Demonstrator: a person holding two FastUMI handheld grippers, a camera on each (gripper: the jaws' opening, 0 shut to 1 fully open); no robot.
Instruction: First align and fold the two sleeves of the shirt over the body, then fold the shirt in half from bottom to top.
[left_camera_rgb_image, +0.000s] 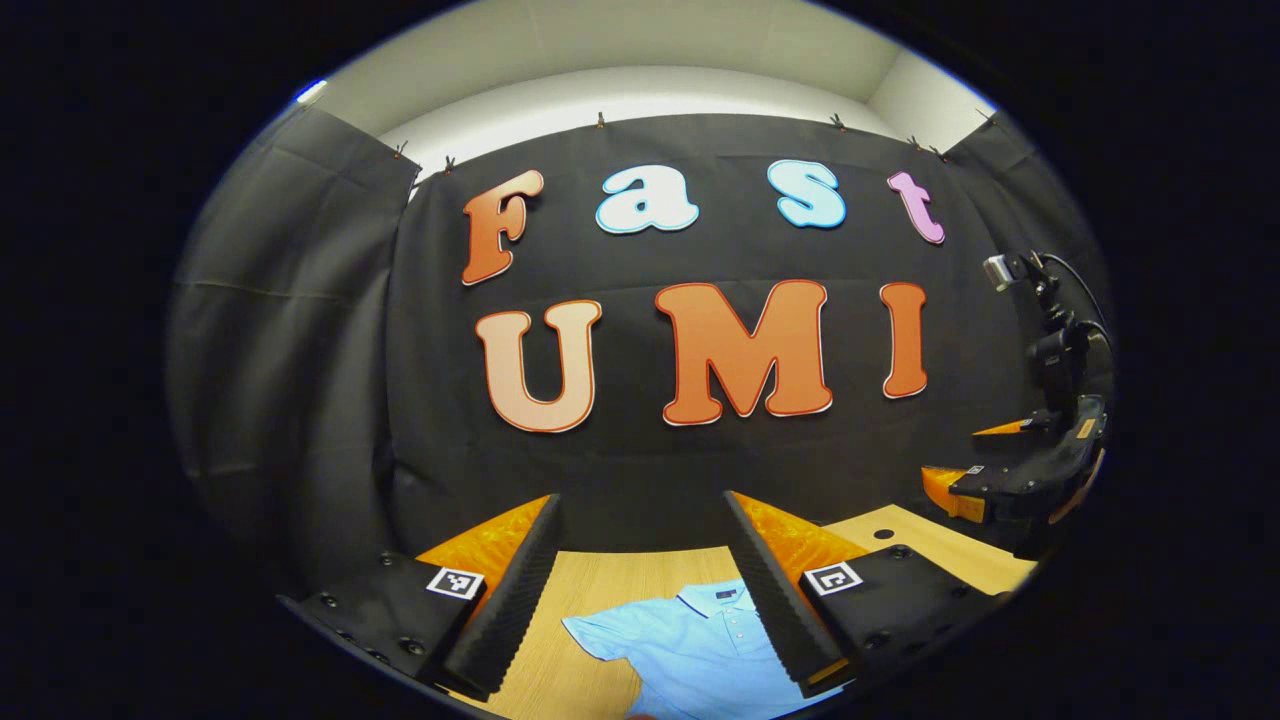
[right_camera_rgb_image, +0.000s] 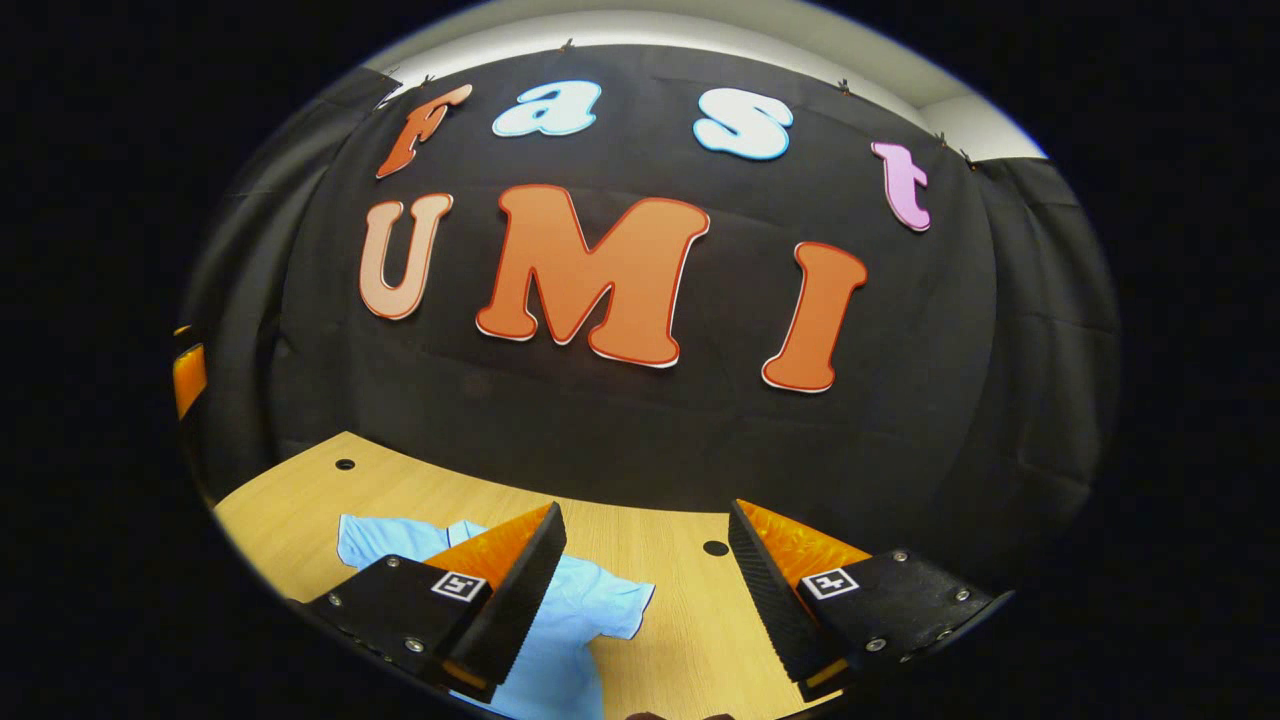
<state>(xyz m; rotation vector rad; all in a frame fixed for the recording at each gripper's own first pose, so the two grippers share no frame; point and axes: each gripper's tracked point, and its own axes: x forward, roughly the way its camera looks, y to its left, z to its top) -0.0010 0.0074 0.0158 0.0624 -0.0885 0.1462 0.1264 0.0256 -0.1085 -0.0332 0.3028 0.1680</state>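
A light blue polo shirt (left_camera_rgb_image: 690, 650) lies flat on the wooden table (left_camera_rgb_image: 620, 580), collar towards the far wall, one short sleeve spread to the left. My left gripper (left_camera_rgb_image: 640, 515) hangs open above it with nothing between its fingers. In the right gripper view the same shirt (right_camera_rgb_image: 590, 610) shows at lower left, with a short sleeve spread out on the table (right_camera_rgb_image: 660, 570). My right gripper (right_camera_rgb_image: 645, 520) is open and empty, held above the table just right of that sleeve. The right gripper (left_camera_rgb_image: 1010, 470) also appears at the far right of the left gripper view.
The black cloth wall (left_camera_rgb_image: 640, 460) stands close behind the table's far edge. Small round holes (right_camera_rgb_image: 715, 548) mark the tabletop. Bare wood lies to the right of the shirt in the right gripper view.
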